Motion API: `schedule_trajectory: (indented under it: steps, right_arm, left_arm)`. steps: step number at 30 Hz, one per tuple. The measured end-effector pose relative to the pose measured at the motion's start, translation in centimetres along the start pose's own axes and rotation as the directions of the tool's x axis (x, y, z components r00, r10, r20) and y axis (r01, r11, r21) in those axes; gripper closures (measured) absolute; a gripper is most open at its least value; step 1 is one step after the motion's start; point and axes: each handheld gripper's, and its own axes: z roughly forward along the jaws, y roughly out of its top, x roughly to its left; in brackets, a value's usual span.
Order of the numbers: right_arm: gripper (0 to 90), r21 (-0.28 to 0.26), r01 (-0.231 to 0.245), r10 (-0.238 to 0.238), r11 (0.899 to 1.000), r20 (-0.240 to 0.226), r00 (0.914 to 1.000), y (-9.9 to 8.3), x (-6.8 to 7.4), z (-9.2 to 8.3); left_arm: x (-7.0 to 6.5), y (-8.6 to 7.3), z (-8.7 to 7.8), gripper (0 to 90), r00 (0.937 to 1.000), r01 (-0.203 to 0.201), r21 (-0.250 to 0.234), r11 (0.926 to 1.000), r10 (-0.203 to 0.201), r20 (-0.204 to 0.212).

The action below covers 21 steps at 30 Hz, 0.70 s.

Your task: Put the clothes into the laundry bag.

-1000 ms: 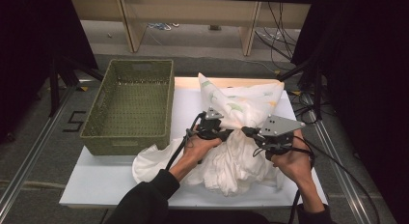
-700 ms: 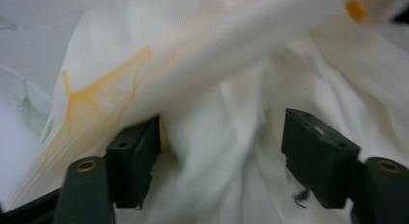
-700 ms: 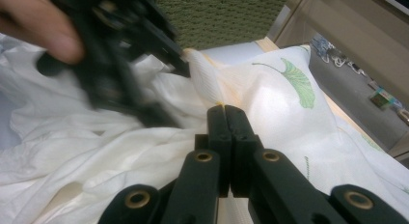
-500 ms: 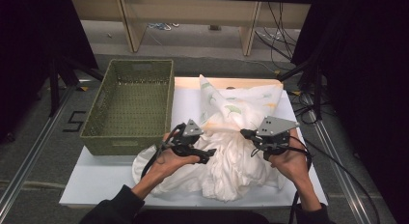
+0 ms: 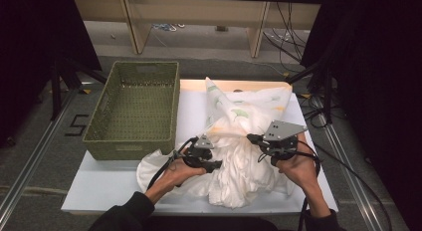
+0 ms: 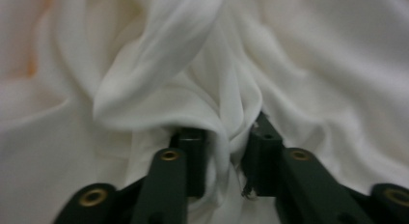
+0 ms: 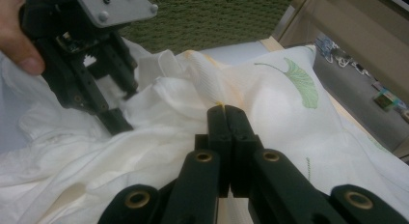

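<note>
Sitting at the far left of the white table [image 5: 99,183], a green woven basket [image 5: 134,109] keeps its earlier place. Beside it, the left gripper [image 5: 211,164] has dropped lower onto the crumpled white cloth [image 5: 244,141] at the table's middle; its jaws have just closed on a fold. Further right, the right gripper [image 5: 251,138] remains clamped on the cloth

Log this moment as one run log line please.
left hand-held gripper: just closed, pinching white cloth | right hand-held gripper: shut on cloth | green basket: beside cloth
</note>
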Motion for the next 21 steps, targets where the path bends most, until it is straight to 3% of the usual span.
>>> schedule_trajectory:
  steps: [4, 8, 12, 13, 15, 16, 18, 19, 21]
  right_arm:
    - [90.0, -0.006, 0.003, -0.003, 1.0, 0.0, 1.0, 0.3, 0.2, -0.2]
    - [90.0, -0.022, 0.011, -0.011, 1.0, -0.002, 0.9999, 0.8, 0.5, -0.9]
    - [90.0, -0.031, 0.016, -0.016, 0.999, 0.002, 0.9999, 0.9, 0.4, -1.4]
    - [90.0, -0.03, 0.015, -0.015, 0.999, 0.0, 0.9999, 0.9, 0.5, -1.5]
    - [90.0, -0.026, 0.012, -0.012, 1.0, -0.001, 0.9999, 0.8, 0.4, -1.4]
    - [90.0, -0.027, 0.01, -0.01, 1.0, -0.005, 0.9999, 0.8, 0.4, -1.3]
    - [90.0, -0.007, 0.01, -0.01, 1.0, -0.021, 0.9997, 0.7, 0.5, -0.8]
    - [90.0, -0.001, 0.011, -0.011, 1.0, -0.025, 0.9996, 0.6, 0.6, -0.5]
    - [90.0, 0.01, 0.007, -0.007, 1.0, -0.028, 0.9996, 0.5, 0.7, -0.2]
  left_arm:
    - [-2.0, 1.7, 0.0, 83.8, 0.9999, -0.012, -0.052, 0.9986, 0.012, 0.007]
    - [-2.1, 4.1, 0.4, 85.3, 0.9993, 0.016, -0.123, 0.9923, -0.02, -0.031]
    - [-0.6, 5.8, 0.6, 85.6, 0.9943, 0.059, -0.187, 0.9806, -0.074, -0.076]
    - [0.1, 6.1, 0.6, 85.6, 0.9906, 0.059, -0.197, 0.9785, -0.082, -0.109]
    - [1.2, 6.0, 1.0, 85.4, 0.9837, 0.052, -0.186, 0.9811, -0.083, -0.159]
    - [2.1, 5.7, 1.6, 85.2, 0.9773, 0.09, -0.191, 0.9774, -0.124, -0.172]
    - [2.9, 5.0, 2.6, 84.1, 0.9707, 0.131, -0.171, 0.9766, -0.161, -0.178]
    - [3.3, 4.6, 3.0, 82.4, 0.9716, 0.14, -0.138, 0.9805, -0.163, -0.172]
    - [3.2, 4.1, 3.1, 77.2, 0.9715, 0.166, -0.135, 0.9769, -0.185, -0.148]
